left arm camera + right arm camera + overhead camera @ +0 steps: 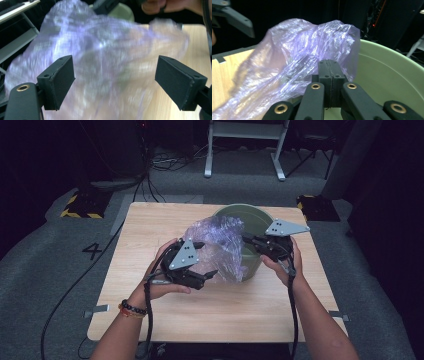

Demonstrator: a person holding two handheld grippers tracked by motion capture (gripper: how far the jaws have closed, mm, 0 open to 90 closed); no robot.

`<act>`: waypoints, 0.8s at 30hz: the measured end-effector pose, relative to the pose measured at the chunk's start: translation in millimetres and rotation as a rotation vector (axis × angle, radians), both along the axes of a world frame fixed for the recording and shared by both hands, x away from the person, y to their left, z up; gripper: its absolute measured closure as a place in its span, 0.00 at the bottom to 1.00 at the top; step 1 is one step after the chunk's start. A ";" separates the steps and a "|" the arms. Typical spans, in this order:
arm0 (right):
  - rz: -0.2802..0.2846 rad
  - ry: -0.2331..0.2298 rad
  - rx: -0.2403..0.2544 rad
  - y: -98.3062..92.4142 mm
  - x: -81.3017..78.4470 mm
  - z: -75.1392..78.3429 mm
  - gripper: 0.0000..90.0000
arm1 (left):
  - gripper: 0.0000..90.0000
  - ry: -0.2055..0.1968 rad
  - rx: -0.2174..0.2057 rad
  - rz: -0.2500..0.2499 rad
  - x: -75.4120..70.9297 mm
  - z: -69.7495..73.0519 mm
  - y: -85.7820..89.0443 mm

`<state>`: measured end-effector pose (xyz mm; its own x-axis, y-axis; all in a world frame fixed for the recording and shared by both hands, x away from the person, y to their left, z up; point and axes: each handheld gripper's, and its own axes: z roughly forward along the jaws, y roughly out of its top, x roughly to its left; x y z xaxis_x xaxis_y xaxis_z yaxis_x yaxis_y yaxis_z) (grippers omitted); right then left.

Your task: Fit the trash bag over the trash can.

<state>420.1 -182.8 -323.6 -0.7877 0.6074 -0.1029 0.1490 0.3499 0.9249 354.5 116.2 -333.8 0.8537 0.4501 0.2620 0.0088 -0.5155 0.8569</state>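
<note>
Right tongs pinch purple bag; left tongs spread.

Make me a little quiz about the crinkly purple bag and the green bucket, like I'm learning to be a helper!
1. True or false: the left gripper has its jaws spread wide apart.
2. Which gripper is pinching the purple plastic bag?
A. the left gripper
B. the right gripper
C. both
3. Fill the gap: the green bucket stands on the wooden ____.

Key
1. True. In the left gripper view its jaws stand far apart with the bag in front of them.
2. B. In the right gripper view its jaws are pressed together on the bag's edge, over the bucket's rim.
3. table
</note>
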 end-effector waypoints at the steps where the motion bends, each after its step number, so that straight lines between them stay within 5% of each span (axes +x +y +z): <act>1: -0.008 0.002 0.002 -1.7 0.0 -0.1 1.00 | 0.17 0.001 0.006 0.011 -0.5 -2.1 2.8; 10: -0.052 -0.005 0.010 -15.7 1.4 0.1 1.00 | 0.17 0.055 0.014 0.029 -3.0 -24.1 22.6; 15: -0.087 -0.007 0.021 -22.7 4.4 1.7 1.00 | 0.17 0.036 0.018 0.083 -9.7 -37.2 25.1; 19: -0.118 -0.006 0.038 -29.6 6.9 2.9 1.00 | 0.17 0.077 0.012 0.088 -7.2 -49.6 23.0; 22: -0.130 0.000 0.048 -32.9 7.5 3.9 1.00 | 0.18 0.087 0.078 0.094 -3.9 -59.0 12.1; 24: -0.129 -0.003 0.055 -34.2 6.1 5.4 1.00 | 0.34 0.066 0.128 0.109 -1.1 -64.1 4.7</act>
<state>426.1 -217.0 -318.3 -0.7023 0.7085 -0.0689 0.1865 0.2766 0.9427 353.4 120.9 -397.9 0.8190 0.5074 0.2678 0.1249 -0.6133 0.7800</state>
